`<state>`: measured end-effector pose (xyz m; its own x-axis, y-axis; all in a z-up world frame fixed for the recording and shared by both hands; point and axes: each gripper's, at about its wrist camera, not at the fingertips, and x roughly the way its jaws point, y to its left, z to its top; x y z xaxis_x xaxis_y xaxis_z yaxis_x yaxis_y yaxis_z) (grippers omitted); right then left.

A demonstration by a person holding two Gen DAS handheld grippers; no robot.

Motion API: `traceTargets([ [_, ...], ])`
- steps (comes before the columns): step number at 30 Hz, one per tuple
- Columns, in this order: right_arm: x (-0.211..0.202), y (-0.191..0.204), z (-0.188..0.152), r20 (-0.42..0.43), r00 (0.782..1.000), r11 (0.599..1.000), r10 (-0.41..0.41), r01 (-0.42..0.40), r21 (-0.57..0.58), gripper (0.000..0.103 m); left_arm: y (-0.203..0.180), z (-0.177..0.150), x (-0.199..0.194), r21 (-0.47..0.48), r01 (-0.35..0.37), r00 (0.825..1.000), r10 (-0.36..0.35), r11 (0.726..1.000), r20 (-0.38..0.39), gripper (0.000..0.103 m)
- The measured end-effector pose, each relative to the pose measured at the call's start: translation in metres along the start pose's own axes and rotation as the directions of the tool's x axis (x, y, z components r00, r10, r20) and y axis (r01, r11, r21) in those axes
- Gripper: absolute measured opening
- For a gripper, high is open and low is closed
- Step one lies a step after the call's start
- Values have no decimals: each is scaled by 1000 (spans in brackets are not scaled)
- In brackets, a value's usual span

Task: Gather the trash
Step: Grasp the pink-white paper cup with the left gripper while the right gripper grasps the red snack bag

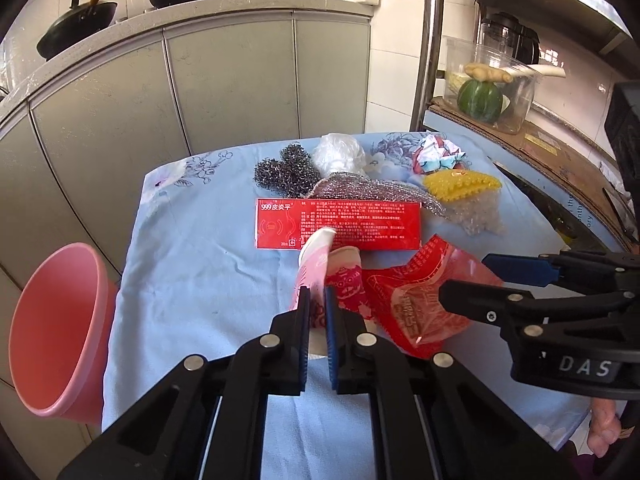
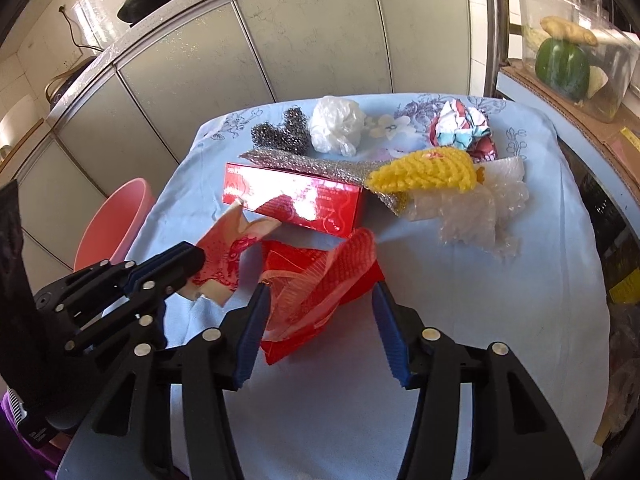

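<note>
Only my left camera shows the whole pink bin (image 1: 60, 332) hanging off the table's (image 1: 192, 280) left edge; my right view shows just its rim. My left gripper (image 1: 316, 300) is pinched narrow on the crushed pink paper cup (image 1: 316, 264). My right gripper (image 2: 320, 300) gapes wide around the red plastic wrapper (image 2: 320, 292), which lies between its fingers near the red box (image 2: 296, 200).

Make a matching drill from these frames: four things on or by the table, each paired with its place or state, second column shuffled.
Things:
1. pink paper cup
2. red wrapper
3. pink bin
4. yellow foam net

Places or states:
A. beside the table's left edge
B. pinched in the left gripper
C. between the open fingers of the right gripper
D. lying on bubble wrap

Pairs: 1-B, 2-C, 3-A, 4-D
</note>
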<state>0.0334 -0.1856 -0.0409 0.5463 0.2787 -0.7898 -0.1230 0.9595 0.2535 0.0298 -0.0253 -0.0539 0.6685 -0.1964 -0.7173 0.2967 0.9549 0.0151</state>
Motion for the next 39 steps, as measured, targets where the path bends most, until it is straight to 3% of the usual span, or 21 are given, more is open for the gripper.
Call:
traceTargets([
  [15,20,-11,-2,-45,999,998,9,-6,67,53,19,-4,-5,-76,22,1000,-21,997,15,6],
  [17,20,-11,-3,-45,999,998,11,-8,67,48,23,-4,-6,-88,23,1000,-21,996,17,7],
  [21,20,-9,-4,-52,999,999,4,-2,37,19,28,-4,-8,-104,25,999,-23,994,25,6],
  [25,14,-4,-6,-31,999,1000,13,-13,-1,8,31,-4,-12,-111,23,999,-19,994,35,6],
  [39,-12,53,9,95,995,971,-37,58,-231,6,64,-9,-36,-186,-18,997,33,982,75,6],
])
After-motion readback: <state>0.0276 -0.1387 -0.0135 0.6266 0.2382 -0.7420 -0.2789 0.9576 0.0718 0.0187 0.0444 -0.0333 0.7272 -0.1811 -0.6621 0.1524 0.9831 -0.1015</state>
